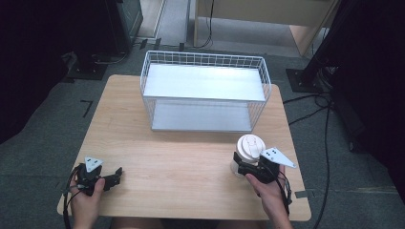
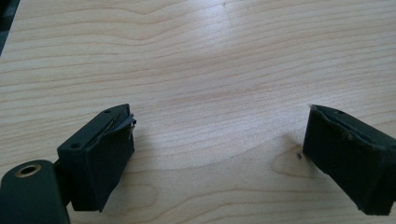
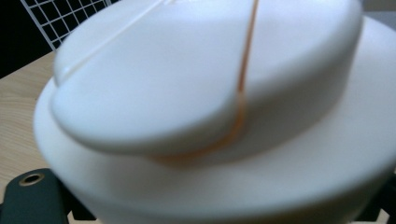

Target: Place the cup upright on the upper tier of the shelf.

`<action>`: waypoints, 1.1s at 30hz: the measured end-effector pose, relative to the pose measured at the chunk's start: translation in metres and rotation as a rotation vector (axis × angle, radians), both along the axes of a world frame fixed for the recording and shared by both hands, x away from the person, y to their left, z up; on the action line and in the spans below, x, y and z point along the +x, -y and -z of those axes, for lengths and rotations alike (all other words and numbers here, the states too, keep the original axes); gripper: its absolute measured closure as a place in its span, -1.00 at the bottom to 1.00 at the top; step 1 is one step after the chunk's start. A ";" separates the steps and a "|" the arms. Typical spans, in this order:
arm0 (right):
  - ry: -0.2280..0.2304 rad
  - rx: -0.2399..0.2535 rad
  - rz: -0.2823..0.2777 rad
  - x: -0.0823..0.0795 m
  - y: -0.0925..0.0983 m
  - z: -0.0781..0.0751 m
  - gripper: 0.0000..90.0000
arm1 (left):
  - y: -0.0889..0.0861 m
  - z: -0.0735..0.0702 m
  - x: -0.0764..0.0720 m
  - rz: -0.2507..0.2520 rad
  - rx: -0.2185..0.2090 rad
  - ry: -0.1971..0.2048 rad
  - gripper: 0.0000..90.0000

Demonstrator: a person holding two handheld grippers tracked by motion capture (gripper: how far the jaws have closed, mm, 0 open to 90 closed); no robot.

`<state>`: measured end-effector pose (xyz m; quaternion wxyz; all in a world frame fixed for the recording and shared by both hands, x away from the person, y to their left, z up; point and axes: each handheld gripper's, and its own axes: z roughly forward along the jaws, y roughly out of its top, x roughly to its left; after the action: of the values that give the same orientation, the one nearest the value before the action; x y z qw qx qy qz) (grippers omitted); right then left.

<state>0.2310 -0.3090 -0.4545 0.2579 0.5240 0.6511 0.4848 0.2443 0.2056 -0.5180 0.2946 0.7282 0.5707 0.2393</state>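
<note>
Right tongs gripping white cup, near table edge

A lab or test room. Beyond the right claw, a wooden table stands on grey carpet, with black stands and loose cables around it.

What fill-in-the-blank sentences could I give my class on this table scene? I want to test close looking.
1. The right gripper is closed around a white lidded ____.
2. Behind the cup, toward the far edge of the table, stands a white wire ____.
3. The left gripper has its jaws ____, with bare wood between them.
4. The rack has ____ flat shelves, one above the other.

Missing words: cup; rack; open; two
</note>
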 end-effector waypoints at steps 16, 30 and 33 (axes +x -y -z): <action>0.062 -0.001 0.035 0.002 -0.003 -0.011 -0.66 | 0.000 0.000 0.000 0.006 0.000 0.000 -0.79; 0.139 0.003 0.020 0.011 -0.012 -0.052 -0.66 | 0.000 0.000 0.000 0.008 0.000 0.000 -0.79; 0.172 -0.002 0.006 0.015 -0.016 -0.066 -0.66 | 0.000 0.000 0.000 0.008 0.001 -0.001 -0.79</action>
<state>0.2462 -0.2927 -0.3888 0.3147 0.4822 0.6254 0.5266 0.2442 0.2053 -0.5180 0.2951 0.7307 0.5677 0.2380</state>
